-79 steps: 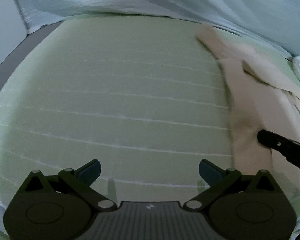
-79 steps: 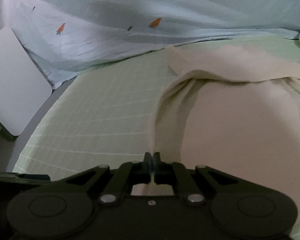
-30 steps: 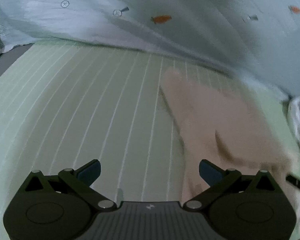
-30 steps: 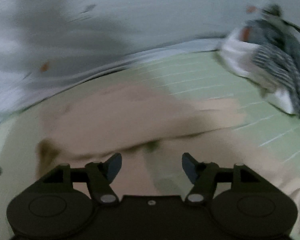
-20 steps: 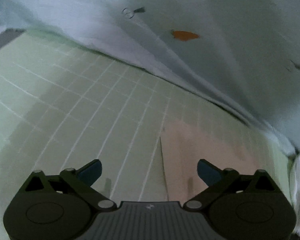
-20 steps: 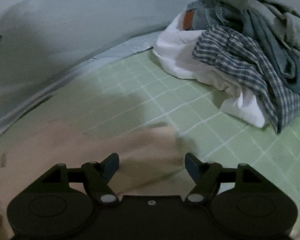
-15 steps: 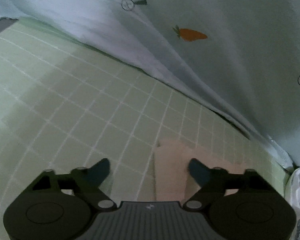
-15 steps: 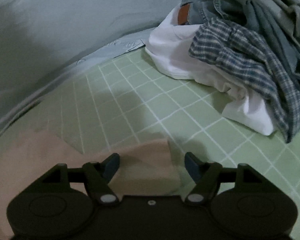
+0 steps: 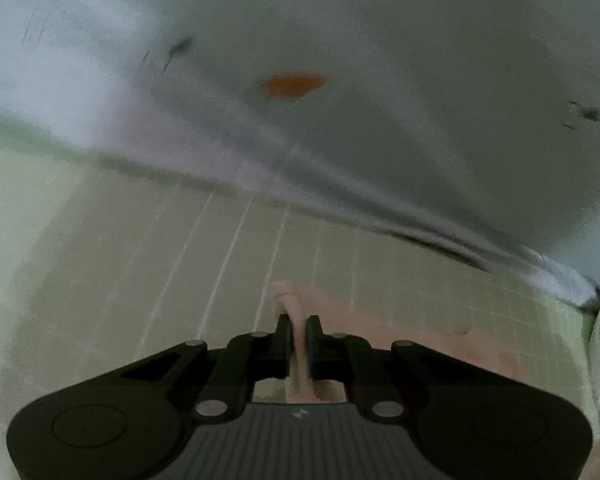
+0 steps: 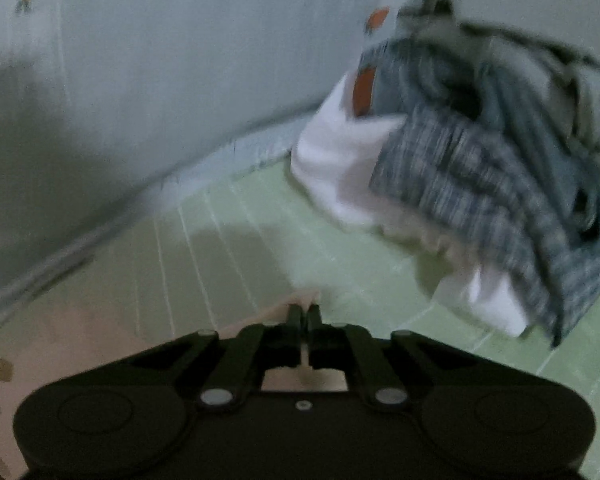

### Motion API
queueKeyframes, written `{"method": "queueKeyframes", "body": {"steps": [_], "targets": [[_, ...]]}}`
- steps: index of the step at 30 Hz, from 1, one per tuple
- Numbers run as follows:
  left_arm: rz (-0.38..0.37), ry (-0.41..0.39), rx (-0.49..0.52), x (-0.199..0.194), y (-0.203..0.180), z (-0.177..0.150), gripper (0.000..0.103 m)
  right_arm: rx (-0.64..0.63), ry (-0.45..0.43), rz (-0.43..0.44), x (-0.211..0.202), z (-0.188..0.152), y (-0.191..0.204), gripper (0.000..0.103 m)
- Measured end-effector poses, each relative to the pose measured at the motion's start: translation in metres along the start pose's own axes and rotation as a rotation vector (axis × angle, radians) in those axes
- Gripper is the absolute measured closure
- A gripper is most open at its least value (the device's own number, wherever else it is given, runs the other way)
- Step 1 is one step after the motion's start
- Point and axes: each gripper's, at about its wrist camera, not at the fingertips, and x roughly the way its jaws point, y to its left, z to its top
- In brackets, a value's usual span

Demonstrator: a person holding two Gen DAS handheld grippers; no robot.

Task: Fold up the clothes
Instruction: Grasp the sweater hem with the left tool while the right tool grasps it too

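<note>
A beige garment (image 9: pixel 412 332) lies on the green checked bed sheet (image 9: pixel 140 264). My left gripper (image 9: pixel 298 322) is shut on the garment's near-left corner, a fold of beige cloth pinched between the jaws. In the right wrist view my right gripper (image 10: pixel 305 314) is shut on another corner of the beige garment (image 10: pixel 80 332), whose tip pokes out above the jaws. Both views are blurred by motion.
A pale blue quilt with carrot prints (image 9: pixel 380 80) rises along the back of the bed, also in the right wrist view (image 10: pixel 140 80). A pile of clothes (image 10: pixel 480 168), white, plaid and denim, sits to the right on the sheet (image 10: pixel 360 280).
Both grippers were open half a second ago over the garment's far corners. Both have now closed on those corners, and the views have shifted and blurred.
</note>
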Motion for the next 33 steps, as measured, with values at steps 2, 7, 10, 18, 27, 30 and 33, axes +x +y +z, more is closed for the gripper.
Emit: {"method": "queueKeyframes", "body": {"steps": [2, 7, 10, 18, 27, 30, 33], "targets": [[0.024, -0.026, 0.078, -0.007, -0.016, 0.005, 0.095, -0.011, -0.037, -0.008, -0.009, 0.008, -0.001, 0.100], [0.076, -0.013, 0.207, 0.012, -0.044, 0.006, 0.095, -0.071, -0.048, -0.042, -0.004, 0.012, -0.003, 0.100], [0.104, 0.034, 0.235, 0.034, -0.050, 0.002, 0.094, -0.099, -0.017, -0.058, 0.008, 0.008, -0.006, 0.100], [0.131, 0.108, 0.253, 0.069, -0.050, -0.011, 0.090, -0.089, 0.072, -0.078, 0.043, -0.006, -0.017, 0.100], [0.082, 0.057, 0.293, 0.047, -0.051, -0.004, 0.032, -0.102, 0.055, -0.080, 0.042, -0.004, -0.010, 0.100], [0.062, -0.056, 0.267, 0.003, -0.044, 0.002, 0.026, -0.134, -0.005, -0.053, 0.017, 0.003, 0.002, 0.100], [0.052, -0.108, 0.232, -0.043, -0.035, -0.001, 0.022, -0.168, -0.070, 0.005, -0.017, 0.006, 0.019, 0.100]]}}
